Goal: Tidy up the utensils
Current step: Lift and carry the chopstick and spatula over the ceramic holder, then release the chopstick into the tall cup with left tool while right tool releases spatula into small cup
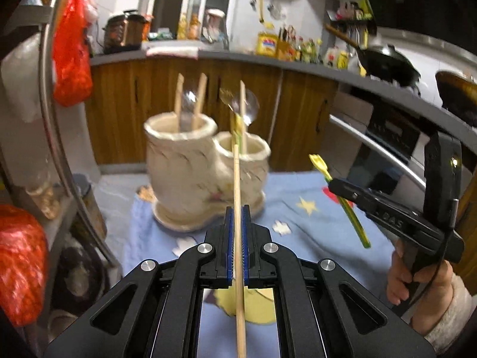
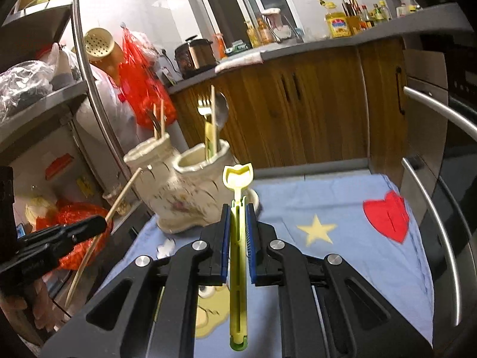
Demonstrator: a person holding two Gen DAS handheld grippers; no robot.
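A cream two-cup ceramic holder (image 1: pixel 190 176) stands on the blue cloth; it also shows in the right wrist view (image 2: pixel 184 191). Its taller cup holds two chopsticks and a spoon; its lower cup holds a chopstick, a spoon and a fork. My left gripper (image 1: pixel 237 208) is shut on a wooden chopstick (image 1: pixel 237 185) that points at the lower cup. My right gripper (image 2: pixel 238 208) is shut on a yellow-green plastic utensil (image 2: pixel 238 238), held above the cloth to the right of the holder. Each gripper shows in the other's view, the right (image 1: pixel 334 183) and the left (image 2: pixel 101 223).
A blue cloth (image 2: pixel 342 208) with a star and a red heart covers the table. A metal shelf (image 2: pixel 59 89) with bags stands at the left. An oven with metal handles (image 2: pixel 432 208) is at the right. Wooden cabinets (image 1: pixel 149 104) run behind.
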